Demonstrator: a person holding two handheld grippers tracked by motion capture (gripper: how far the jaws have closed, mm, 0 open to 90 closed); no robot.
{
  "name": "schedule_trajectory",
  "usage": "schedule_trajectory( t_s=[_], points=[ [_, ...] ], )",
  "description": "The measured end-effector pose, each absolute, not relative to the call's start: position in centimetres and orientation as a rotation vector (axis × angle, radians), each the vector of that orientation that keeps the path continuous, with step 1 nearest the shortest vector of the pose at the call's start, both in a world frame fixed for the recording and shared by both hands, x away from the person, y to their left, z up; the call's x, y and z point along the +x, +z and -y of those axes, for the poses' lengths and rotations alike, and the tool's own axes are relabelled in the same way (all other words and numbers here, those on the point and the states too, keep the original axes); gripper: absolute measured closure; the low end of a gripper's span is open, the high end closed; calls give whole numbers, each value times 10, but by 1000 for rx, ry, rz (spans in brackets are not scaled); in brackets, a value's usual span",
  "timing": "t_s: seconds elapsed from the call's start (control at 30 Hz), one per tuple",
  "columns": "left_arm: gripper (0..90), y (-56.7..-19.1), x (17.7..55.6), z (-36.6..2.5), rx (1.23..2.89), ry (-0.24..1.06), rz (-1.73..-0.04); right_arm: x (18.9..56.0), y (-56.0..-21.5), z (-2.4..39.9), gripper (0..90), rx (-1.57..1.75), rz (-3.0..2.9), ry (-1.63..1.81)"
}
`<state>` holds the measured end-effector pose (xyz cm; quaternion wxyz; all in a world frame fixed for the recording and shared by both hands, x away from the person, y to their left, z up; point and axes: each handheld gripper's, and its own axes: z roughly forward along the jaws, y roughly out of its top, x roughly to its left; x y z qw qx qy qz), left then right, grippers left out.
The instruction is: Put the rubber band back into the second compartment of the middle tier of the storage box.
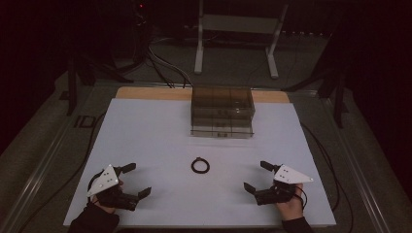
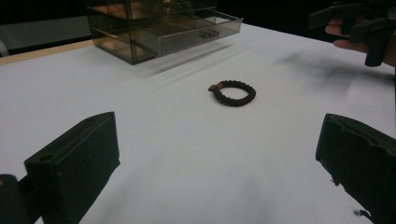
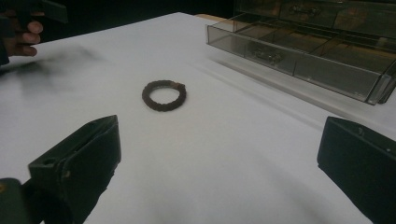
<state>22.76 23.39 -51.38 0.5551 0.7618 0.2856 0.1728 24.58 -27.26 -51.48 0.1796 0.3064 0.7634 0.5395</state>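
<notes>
A dark braided bracelet (image 1: 200, 165) lies flat on the white table sheet (image 1: 145, 136), midway between my two grippers. It sits ahead of the left jaws (image 2: 233, 93) and ahead of the right jaws (image 3: 164, 95). My left gripper (image 1: 137, 180) rests at the near left, jaws wide open, nothing between them. My right gripper (image 1: 258, 175) rests at the near right, equally open and empty. Both point inward toward the bracelet. A smoky transparent drawer box (image 1: 222, 111) stands at the far middle, its bottom drawer (image 3: 299, 58) pulled out.
The wooden table edge (image 1: 145, 92) shows behind the sheet. Cables (image 1: 160, 63) and a white stand's legs (image 1: 235, 43) occupy the dark floor beyond. A cable (image 1: 330, 165) trails along the right side of the sheet.
</notes>
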Motion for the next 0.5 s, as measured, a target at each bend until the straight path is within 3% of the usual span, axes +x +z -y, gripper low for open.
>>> schedule_trajectory(
  t_s=[0.5],
  points=[
    [3, -514, 227, -234, 1805, 401, -686, 249, -516, 273, 0, 871, -2158, 1515]
  ],
)
